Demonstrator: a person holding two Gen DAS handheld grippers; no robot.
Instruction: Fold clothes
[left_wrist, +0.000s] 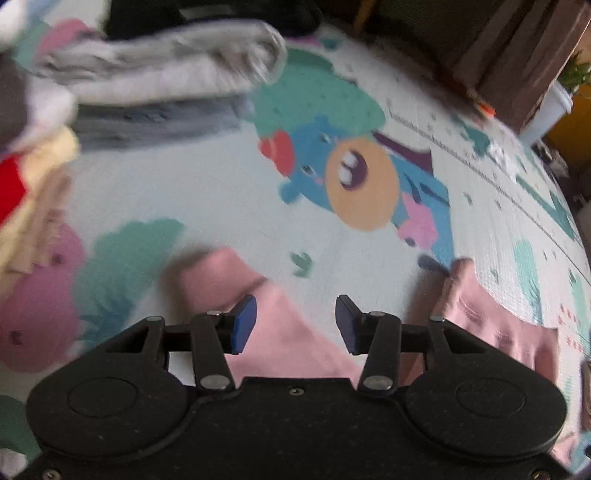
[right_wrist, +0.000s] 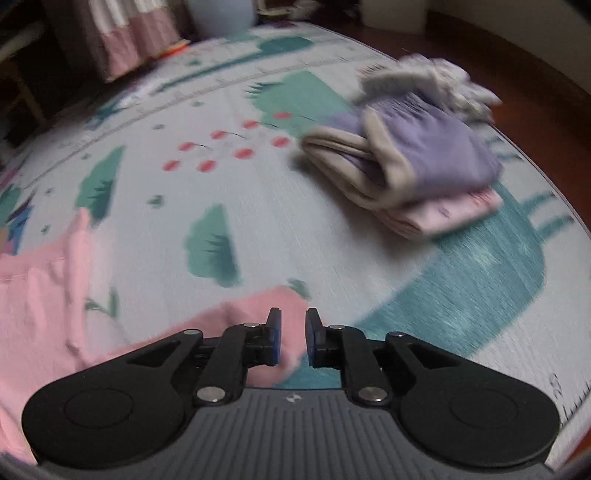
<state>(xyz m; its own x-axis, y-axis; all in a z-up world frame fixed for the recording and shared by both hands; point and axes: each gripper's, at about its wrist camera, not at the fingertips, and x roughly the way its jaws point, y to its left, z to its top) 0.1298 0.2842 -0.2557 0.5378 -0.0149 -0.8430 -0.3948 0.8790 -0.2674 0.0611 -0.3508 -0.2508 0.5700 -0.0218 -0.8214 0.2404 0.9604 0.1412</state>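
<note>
A pink garment (left_wrist: 288, 343) lies spread on the cartoon-print play mat (left_wrist: 184, 177). One flap reaches under my left gripper (left_wrist: 295, 321), and another part (left_wrist: 491, 317) lies to the right. The left jaws stand well apart above the cloth, gripping nothing. In the right wrist view the same pink garment (right_wrist: 37, 295) covers the lower left. One corner (right_wrist: 258, 306) of it runs under my right gripper (right_wrist: 293, 338). Its jaws stand a narrow gap apart, with pink cloth showing in the gap and the pads not pressing on it.
Folded grey and white clothes (left_wrist: 166, 66) are stacked at the mat's far left, beside a loose yellow and red pile (left_wrist: 29, 192). A folded stack of purple, cream and pink items (right_wrist: 413, 166) sits on the mat (right_wrist: 258, 221) at the right. Dark furniture (left_wrist: 517, 55) and curtains (right_wrist: 122, 33) border the mat.
</note>
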